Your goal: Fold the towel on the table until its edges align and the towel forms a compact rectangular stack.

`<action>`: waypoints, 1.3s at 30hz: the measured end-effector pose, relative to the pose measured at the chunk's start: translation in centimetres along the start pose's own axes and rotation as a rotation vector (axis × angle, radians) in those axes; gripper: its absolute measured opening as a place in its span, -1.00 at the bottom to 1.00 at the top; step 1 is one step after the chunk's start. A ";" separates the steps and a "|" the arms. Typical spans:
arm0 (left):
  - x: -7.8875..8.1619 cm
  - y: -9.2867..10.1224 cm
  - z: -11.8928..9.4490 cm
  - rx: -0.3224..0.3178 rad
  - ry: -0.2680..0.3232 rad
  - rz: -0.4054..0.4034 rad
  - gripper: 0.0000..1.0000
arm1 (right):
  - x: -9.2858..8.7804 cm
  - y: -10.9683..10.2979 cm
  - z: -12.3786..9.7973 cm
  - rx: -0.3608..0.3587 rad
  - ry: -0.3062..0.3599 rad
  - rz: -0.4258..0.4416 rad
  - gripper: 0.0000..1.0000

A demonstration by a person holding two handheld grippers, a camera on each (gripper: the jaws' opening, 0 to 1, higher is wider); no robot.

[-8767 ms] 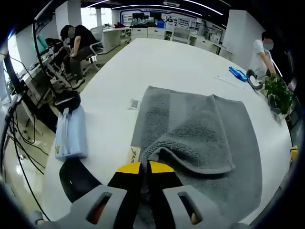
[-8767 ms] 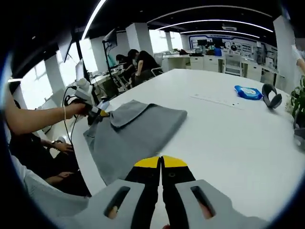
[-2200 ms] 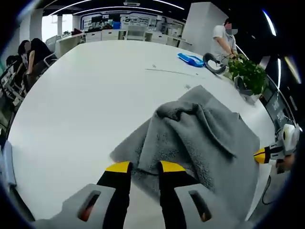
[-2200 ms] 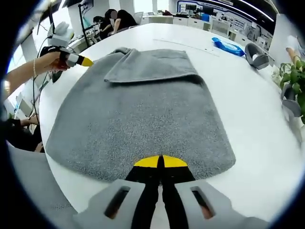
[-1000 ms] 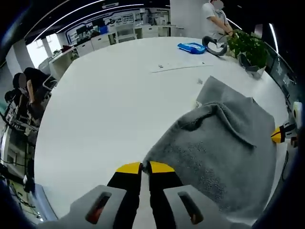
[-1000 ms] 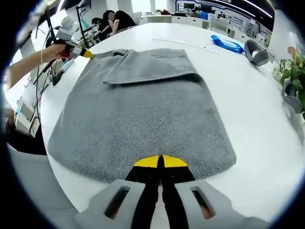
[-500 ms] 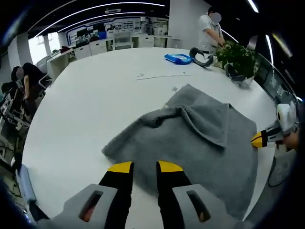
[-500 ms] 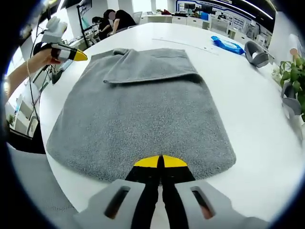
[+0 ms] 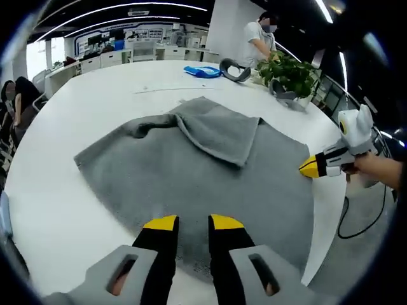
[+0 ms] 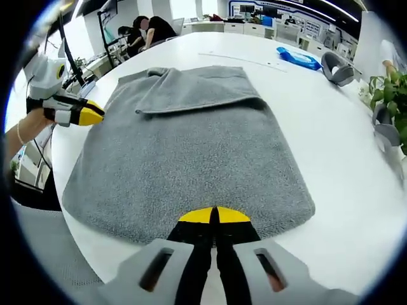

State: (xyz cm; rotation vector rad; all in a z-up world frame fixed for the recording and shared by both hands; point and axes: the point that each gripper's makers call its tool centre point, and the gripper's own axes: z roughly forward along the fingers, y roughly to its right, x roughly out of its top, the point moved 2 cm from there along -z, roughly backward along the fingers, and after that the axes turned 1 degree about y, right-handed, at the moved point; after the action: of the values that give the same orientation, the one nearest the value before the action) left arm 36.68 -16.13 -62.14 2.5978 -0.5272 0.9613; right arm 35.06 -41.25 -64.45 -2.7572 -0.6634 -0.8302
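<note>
In the left gripper view, your left gripper (image 9: 193, 222) hovers with jaws apart over the towel (image 9: 191, 165), which lies by the table (image 9: 76, 108) edge. In the right gripper view, your right gripper (image 10: 215, 215) pinches the towel's near edge, jaws closed on it.

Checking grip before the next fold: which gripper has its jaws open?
The left gripper: its yellow-tipped jaws stand apart over the towel. The right gripper has jaws closed at the towel's edge.
</note>
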 end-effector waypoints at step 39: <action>0.7 -1.6 2.7 0.012 -0.192 0.276 -0.83 | -3.5 -9.3 -2.0 0.211 -0.063 -0.022 -1.00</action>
State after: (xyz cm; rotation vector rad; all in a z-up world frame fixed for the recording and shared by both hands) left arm 39.31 -15.99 -63.88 2.6908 -0.9520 0.7976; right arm 27.21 -34.91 -64.34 -2.5989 -0.7479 -0.6391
